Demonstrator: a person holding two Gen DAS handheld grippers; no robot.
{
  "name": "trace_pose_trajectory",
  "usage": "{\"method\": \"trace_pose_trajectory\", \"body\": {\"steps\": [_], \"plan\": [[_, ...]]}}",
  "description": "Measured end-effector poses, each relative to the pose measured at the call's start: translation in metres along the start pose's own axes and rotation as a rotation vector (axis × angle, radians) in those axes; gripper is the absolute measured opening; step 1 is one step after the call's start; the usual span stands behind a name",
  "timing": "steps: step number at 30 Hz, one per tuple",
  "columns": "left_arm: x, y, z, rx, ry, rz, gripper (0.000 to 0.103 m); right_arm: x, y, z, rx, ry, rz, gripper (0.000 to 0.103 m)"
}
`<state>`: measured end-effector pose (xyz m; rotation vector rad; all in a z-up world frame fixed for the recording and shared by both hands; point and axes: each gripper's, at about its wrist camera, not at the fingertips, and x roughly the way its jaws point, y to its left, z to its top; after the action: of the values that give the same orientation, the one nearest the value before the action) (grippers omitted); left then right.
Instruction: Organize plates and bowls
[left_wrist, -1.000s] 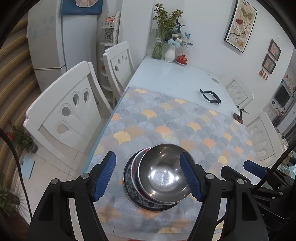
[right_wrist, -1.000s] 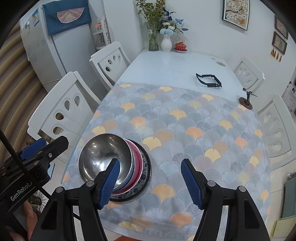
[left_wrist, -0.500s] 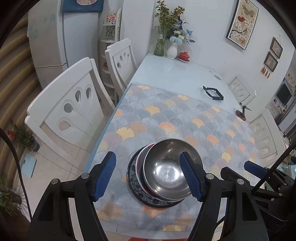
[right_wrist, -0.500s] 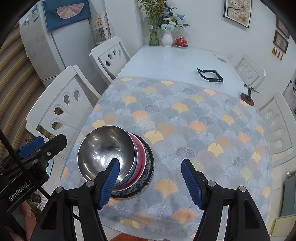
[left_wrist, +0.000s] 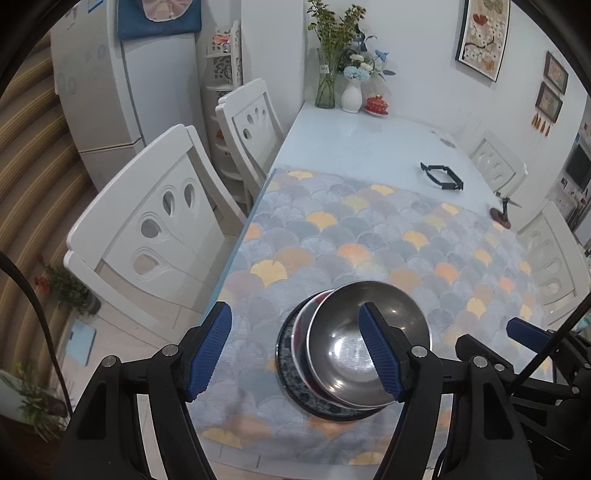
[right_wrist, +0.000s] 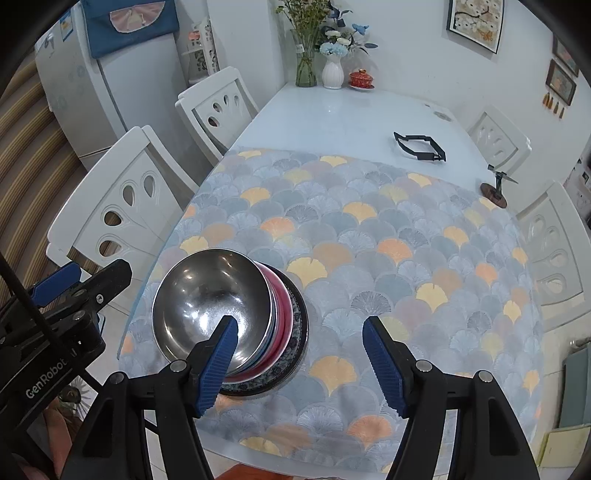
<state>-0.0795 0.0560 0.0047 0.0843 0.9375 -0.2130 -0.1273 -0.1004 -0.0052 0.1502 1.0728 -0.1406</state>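
Neatly stacked steel bowl (left_wrist: 364, 349) atop plates (right_wrist: 291, 325)

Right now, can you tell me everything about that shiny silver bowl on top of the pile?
The shiny silver bowl looks like polished metal, round and deep, empty inside, with bright light spots on its bottom. It sits upright at the top of a stack, nested in a red bowl, with a dark patterned plate at the bottom. The stack stands near the table's corner on the fan-patterned tablecloth. Neither hand-held gripper holds it; both are open above it.
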Motion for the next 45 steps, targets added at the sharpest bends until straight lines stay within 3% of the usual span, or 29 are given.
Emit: {"method": "trace_pose_trajectory", "body": {"steps": [8,13,20,23,45], "plan": [[0.002,0.004,0.004,0.009,-0.029,0.035,0.07,0.007,0.005,0.002,0.011,0.018,-0.002,0.068],[0.008,0.005,0.008,0.054,-0.026,0.114,0.074,0.009,0.004,0.002,0.015,0.021,0.001,0.068],[0.011,0.008,0.011,0.066,-0.021,0.111,0.074,0.02,0.007,0.002,0.028,0.05,0.02,0.068],[0.013,0.006,0.012,0.077,-0.015,0.144,0.074,0.022,0.009,0.003,0.026,0.053,0.019,0.068],[0.018,0.001,0.015,0.088,0.011,0.121,0.074,0.023,0.004,0.005,0.043,0.057,0.001,0.068]]}}
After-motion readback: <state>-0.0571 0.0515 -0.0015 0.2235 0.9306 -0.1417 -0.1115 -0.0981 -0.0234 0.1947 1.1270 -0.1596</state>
